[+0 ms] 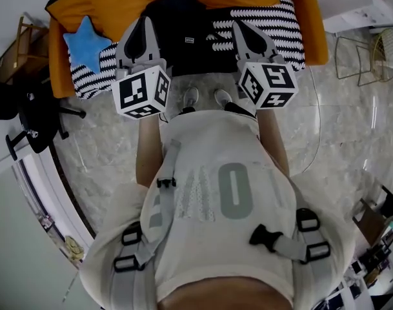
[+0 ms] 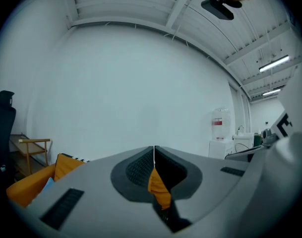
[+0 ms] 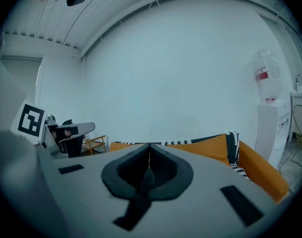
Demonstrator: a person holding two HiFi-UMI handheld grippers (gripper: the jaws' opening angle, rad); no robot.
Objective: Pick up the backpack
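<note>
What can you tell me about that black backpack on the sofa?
The backpack is black, soft-looking fabric, with a small pale label on its front. It lies on the striped blanket covering the orange sofa. The left gripper and right gripper, both shut, overlap its sides in the head view; neither holds it.

Cream T-shirt (image 1: pixel 215 148), grey harness straps (image 1: pixel 170 163), black buckles (image 1: pixel 264 236)

One sofa (image 1: pixel 315 31), one backpack (image 1: pixel 178 31), one star cushion (image 1: pixel 86 46), two tools (image 1: pixel 143 19) (image 1: pixel 237 24)
</note>
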